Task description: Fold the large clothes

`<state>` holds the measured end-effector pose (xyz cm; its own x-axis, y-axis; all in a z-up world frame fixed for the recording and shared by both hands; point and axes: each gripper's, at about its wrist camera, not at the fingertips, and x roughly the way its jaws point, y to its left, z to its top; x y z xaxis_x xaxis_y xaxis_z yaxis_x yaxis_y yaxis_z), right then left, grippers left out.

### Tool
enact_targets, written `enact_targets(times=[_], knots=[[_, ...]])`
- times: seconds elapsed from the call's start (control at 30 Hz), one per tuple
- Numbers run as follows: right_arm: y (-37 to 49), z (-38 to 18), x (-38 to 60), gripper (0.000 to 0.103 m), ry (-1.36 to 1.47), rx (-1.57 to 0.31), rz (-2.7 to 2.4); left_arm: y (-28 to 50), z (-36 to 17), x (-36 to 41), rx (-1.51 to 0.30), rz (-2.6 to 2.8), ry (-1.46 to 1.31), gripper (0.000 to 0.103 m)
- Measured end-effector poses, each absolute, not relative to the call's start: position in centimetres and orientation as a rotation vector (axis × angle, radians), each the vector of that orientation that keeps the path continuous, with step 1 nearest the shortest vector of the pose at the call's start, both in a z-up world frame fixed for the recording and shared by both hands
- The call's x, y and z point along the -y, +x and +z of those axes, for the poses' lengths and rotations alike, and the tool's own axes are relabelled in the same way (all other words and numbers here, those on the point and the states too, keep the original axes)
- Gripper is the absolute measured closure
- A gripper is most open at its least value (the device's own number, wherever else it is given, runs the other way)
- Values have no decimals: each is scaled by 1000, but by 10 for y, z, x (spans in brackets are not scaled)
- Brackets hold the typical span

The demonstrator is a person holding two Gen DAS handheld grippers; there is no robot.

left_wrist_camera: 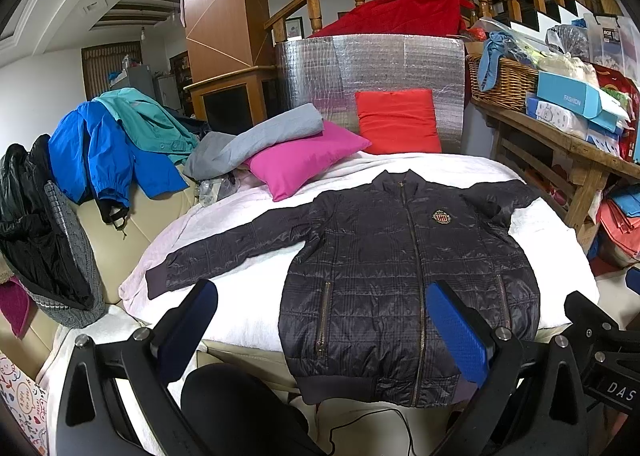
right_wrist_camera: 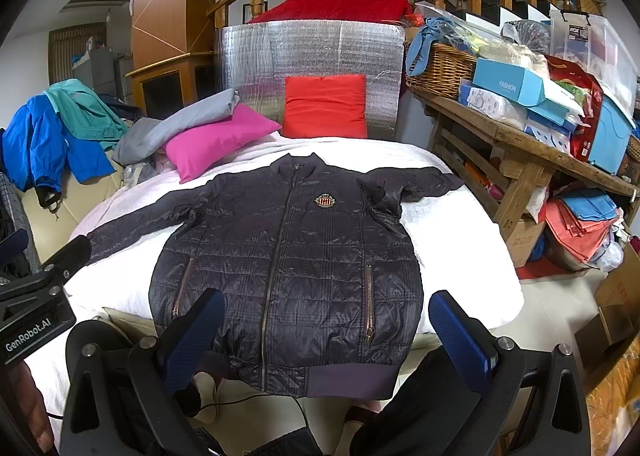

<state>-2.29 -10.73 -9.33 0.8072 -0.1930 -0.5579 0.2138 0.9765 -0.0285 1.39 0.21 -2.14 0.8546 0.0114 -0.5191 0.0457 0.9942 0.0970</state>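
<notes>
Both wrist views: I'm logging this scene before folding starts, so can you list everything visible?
jacket: one, dark quilted, flat and zipped on the white bed cover
pink pillow: one, behind the jacket's left sleeve
red pillow: one, upright against the silver foil panel
grey garment: one, on the pink pillow
blue and teal jackets: two, heaped at far left
wicker basket: one, on the wooden bench at right
left tool: open, above the hem
right tool: open, above the hem
</notes>
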Motion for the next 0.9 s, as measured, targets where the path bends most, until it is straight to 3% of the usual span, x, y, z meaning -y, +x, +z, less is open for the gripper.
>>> enact_targets(times=[0.9], knots=[[-21,-97,107,0,31,-601,-222,15,-24,-4,-552,-18,105,0]])
